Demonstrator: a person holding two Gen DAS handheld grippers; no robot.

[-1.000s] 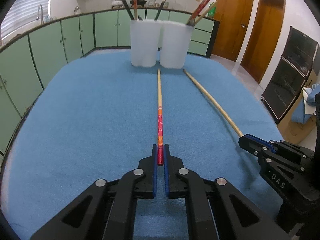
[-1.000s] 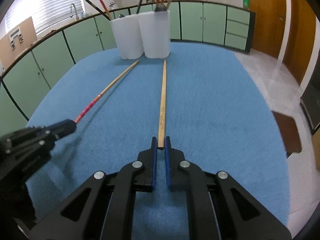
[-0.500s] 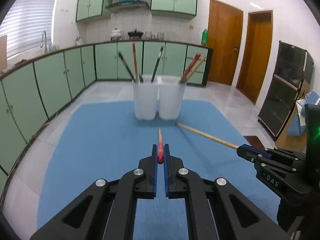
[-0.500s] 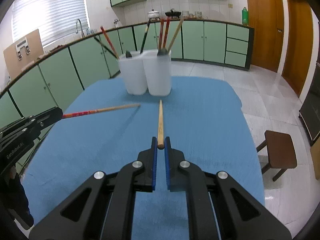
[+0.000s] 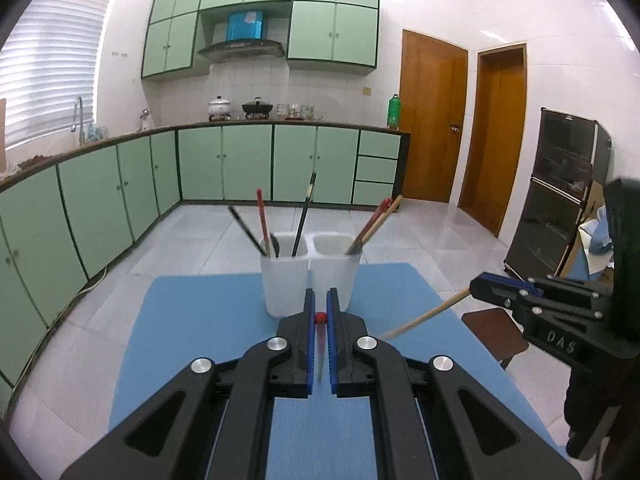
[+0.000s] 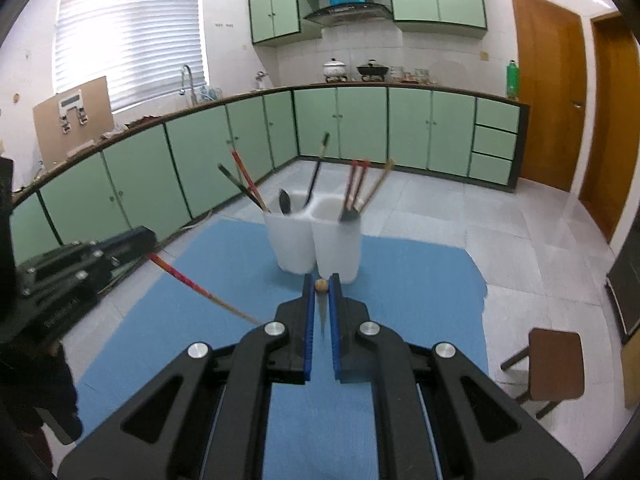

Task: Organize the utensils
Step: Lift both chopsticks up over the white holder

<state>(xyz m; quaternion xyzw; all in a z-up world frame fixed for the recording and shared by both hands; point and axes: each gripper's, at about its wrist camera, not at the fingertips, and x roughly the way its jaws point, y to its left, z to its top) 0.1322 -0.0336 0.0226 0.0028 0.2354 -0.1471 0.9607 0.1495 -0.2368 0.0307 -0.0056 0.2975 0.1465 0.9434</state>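
Observation:
My left gripper (image 5: pixel 319 312) is shut on a red-ended chopstick (image 5: pixel 319 317), seen end-on; its red and tan shaft shows in the right wrist view (image 6: pixel 192 284). My right gripper (image 6: pixel 321 283) is shut on a plain wooden chopstick (image 6: pixel 320 285), also end-on; its shaft shows in the left wrist view (image 5: pixel 428 314). Both grippers are raised above the blue table (image 5: pixel 200 320), short of two white holders (image 5: pixel 285 280) (image 5: pixel 336 276) that hold several chopsticks and spoons.
A brown stool (image 6: pixel 554 364) stands on the tiled floor right of the table. Green cabinets (image 5: pixel 248 162) line the far wall and left side. A dark cabinet (image 5: pixel 560 196) stands at the right.
Both grippers have lifted their chopsticks off the table and tipped them up. The shafts that lay pointing at the holders now show end-on, and the table looks farther below.

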